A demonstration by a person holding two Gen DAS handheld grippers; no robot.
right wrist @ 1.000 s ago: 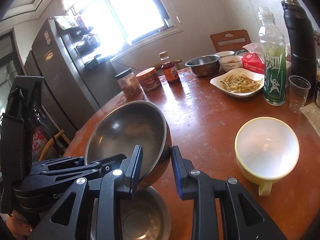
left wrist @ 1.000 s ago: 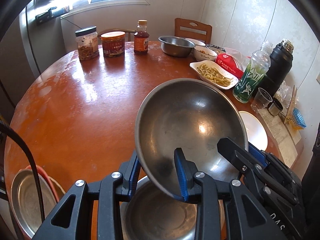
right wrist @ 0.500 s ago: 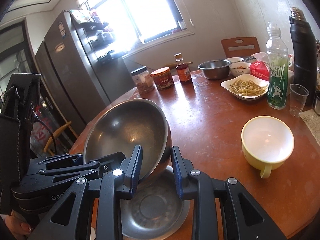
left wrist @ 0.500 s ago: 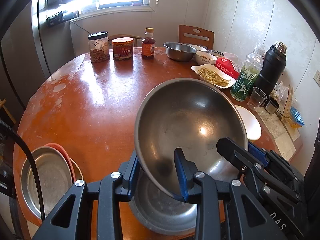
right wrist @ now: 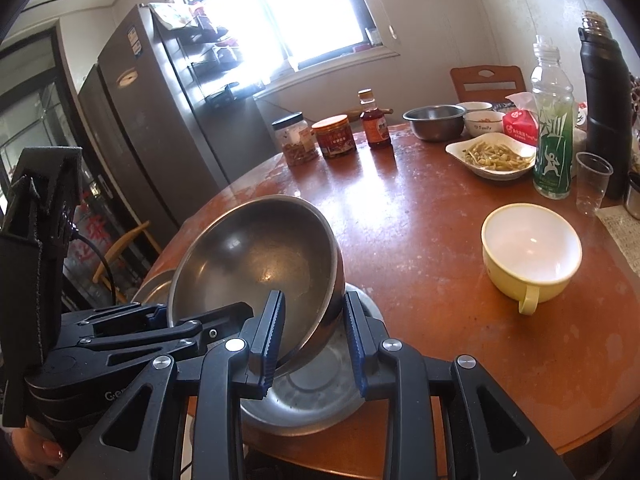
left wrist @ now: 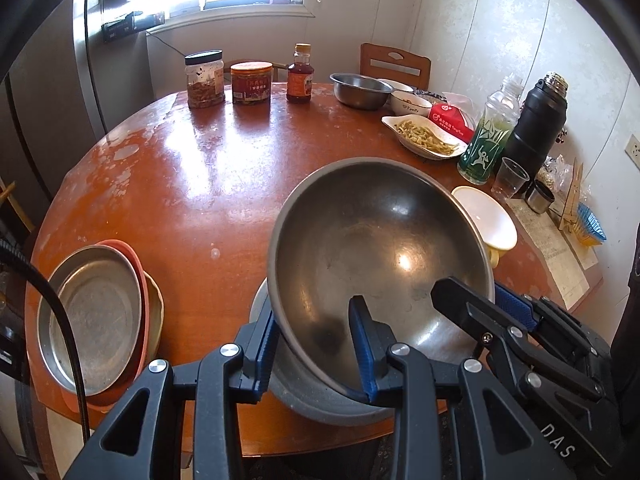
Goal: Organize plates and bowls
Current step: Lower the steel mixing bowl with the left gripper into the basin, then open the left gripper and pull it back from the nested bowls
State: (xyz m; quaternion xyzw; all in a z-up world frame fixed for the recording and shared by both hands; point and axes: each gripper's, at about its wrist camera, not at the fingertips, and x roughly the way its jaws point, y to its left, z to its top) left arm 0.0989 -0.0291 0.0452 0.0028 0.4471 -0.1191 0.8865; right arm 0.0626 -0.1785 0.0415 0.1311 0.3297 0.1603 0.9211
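Just changed: both wrist views have drawn back from the table (left wrist: 240, 184), so the near edge and the second steel bowl (left wrist: 320, 404) below now show almost whole where a second ago only a sliver showed
What it means: the carried bowl looks lined up over the lower one, so nesting seems close; a judgement, nothing has landed yet
Carried bowl: the big steel bowl (left wrist: 376, 248) sits tilted at centre-right of the left view, mouth toward the camera, its lower rim just above the second steel bowl's rim
Left gripper (left wrist: 316, 344): clamped on the bowl's near rim, one blue pad inside and one outside
Right gripper (right wrist: 314, 332): clamped on the same bowl's wall at lower centre of its view, pads either side
Versus earlier frame: the plate stack (left wrist: 96, 320), steel plate on top of an orange one, has slid fully into the lower left; the yellow cup (right wrist: 532, 256) sits smaller and further right
Grip change: none to see, both jaws as tight as before
Contact: whether the two bowls already touch is hard to call, the fingers hide the spot
Untouched: steel basin (left wrist: 360, 90) and food dish (left wrist: 426, 140) at upper right, still to sort
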